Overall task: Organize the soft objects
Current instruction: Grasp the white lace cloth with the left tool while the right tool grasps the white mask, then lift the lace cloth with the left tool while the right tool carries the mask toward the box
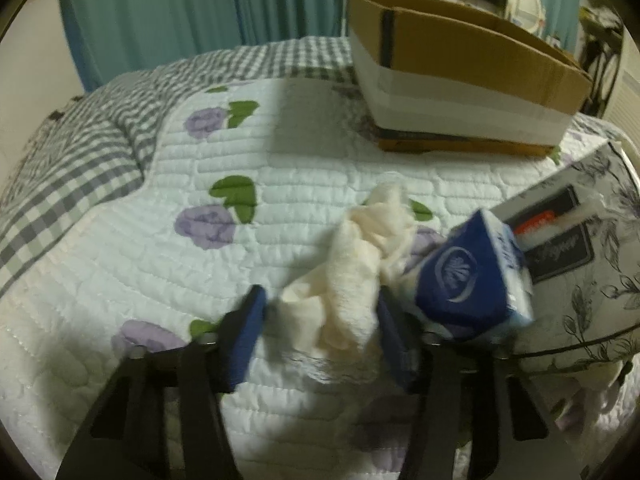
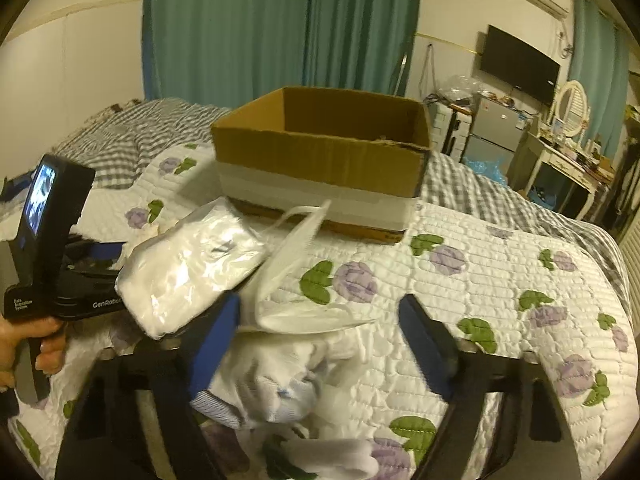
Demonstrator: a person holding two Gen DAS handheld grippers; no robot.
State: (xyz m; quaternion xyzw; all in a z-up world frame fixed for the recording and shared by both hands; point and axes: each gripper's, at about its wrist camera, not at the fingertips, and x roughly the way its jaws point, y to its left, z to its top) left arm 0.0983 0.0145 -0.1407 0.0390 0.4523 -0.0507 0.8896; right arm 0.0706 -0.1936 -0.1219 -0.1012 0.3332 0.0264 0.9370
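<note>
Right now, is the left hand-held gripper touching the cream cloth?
Touching. Left wrist view: the left hand-held gripper straddles the cream cloth, and its right finger presses into the fabric.

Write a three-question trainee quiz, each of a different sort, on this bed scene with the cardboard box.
1. True or false: the cardboard box is packed full.
2. Which item lies between the fingers of the left tool? A) cream cloth B) blue tissue pack C) a pillow
3. Fill in: the right tool stands ___, over white plastic bags.

Key: 1 false, its visible interior looks empty; 2 A; 3 open.
</note>
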